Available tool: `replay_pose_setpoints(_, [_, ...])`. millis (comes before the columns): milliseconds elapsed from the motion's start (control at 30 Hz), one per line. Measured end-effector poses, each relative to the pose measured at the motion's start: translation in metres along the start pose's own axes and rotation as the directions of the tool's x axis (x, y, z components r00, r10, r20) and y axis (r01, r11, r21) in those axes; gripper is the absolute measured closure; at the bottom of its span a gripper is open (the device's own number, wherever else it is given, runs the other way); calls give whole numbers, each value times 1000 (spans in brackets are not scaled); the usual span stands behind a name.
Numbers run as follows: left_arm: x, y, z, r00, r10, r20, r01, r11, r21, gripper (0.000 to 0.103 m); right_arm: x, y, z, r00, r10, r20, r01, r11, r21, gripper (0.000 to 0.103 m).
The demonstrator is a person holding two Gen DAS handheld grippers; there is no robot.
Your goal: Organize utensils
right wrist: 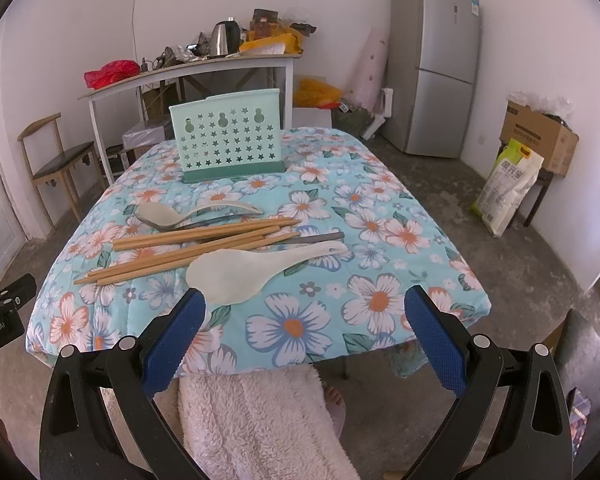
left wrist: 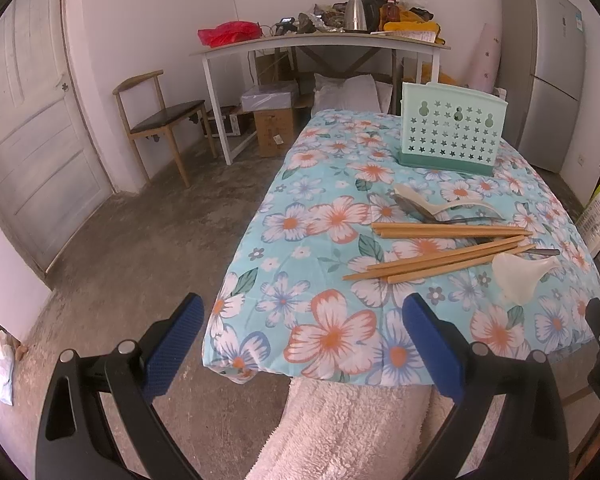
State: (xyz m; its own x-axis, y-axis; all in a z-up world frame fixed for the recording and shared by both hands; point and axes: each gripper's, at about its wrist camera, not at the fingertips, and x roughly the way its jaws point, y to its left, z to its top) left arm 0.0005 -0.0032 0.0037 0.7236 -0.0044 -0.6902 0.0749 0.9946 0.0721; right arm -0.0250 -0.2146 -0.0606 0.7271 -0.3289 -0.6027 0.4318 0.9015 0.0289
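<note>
A mint-green utensil holder [left wrist: 452, 128] [right wrist: 228, 138] with star cut-outs stands at the far end of the floral-covered table [right wrist: 380, 208]. In the middle lie several wooden chopsticks [left wrist: 444, 246] [right wrist: 196, 240], a white rice paddle [left wrist: 520, 274] [right wrist: 252, 270], a cream spoon [left wrist: 436, 202] [right wrist: 168, 214] and dark metal spoons [right wrist: 312, 237]. My left gripper [left wrist: 304, 320] hovers open over the near left corner of the table, short of the utensils. My right gripper [right wrist: 304, 312] is open at the near edge, its left finger just in front of the paddle's head. Nothing is held.
A person's pink fleecy lap [right wrist: 256, 420] is under the near table edge. Behind stand a cluttered white side table [left wrist: 320, 40], a wooden chair [left wrist: 160, 120], a fridge [right wrist: 436, 64], boxes [right wrist: 540, 136] and a sack [right wrist: 508, 188] on the concrete floor.
</note>
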Motion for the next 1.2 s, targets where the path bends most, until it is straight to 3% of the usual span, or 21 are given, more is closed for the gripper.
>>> replay_pose_setpoints(1200, [2, 14, 2, 1000, 1, 7, -1, 1000, -5, 6, -2, 0, 3, 1000, -1, 4, 1, 1000, -4, 8])
